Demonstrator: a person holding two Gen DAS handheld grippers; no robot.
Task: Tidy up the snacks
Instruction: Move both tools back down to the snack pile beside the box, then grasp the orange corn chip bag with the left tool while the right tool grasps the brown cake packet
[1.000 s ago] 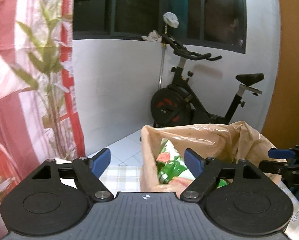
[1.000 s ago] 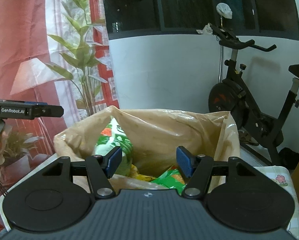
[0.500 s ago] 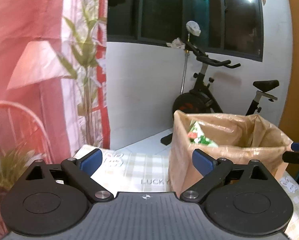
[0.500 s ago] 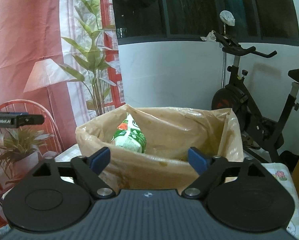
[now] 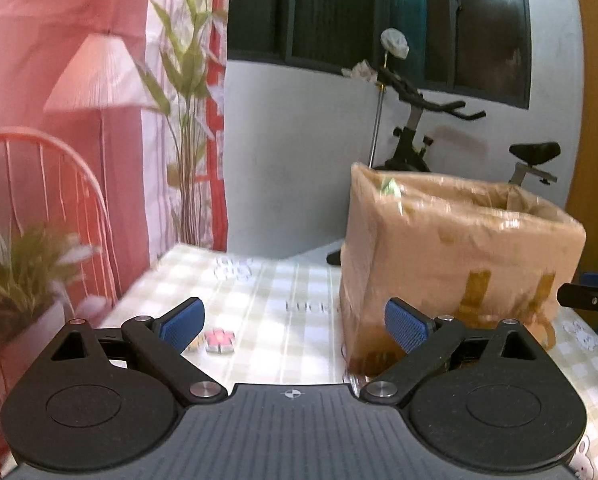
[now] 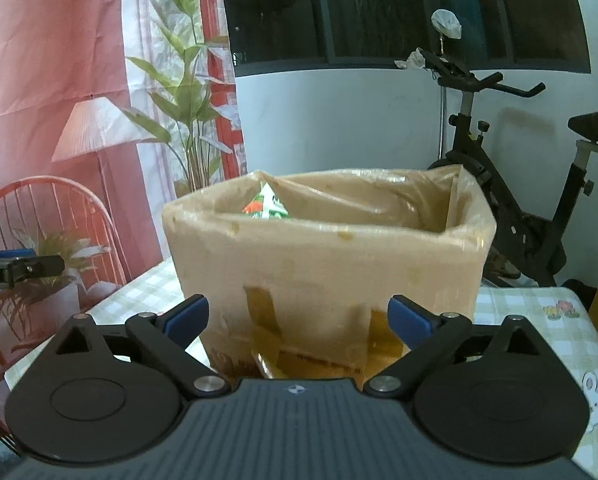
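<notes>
A brown cardboard box [image 6: 327, 264] wrapped in tape stands on the checked tablecloth; it also shows at the right of the left wrist view [image 5: 455, 256]. The top of a green and white snack bag [image 6: 269, 204] sticks up inside it at its back left. My right gripper [image 6: 299, 318] is open and empty, low in front of the box. My left gripper [image 5: 295, 318] is open and empty, to the left of the box over the tablecloth. The rest of the box's contents is hidden.
The checked tablecloth [image 5: 267, 280] runs to a far edge near the wall. An exercise bike [image 6: 511, 184] stands behind the table at the right. A potted plant [image 5: 23, 268] and a red chair [image 6: 39, 216] stand at the left. The other gripper's tip shows at each view's side.
Both grippers have drawn back and down from above the box's opening to table height. The right gripper's fingers have spread wider. The snack bags inside have dropped out of sight but for one tip.
</notes>
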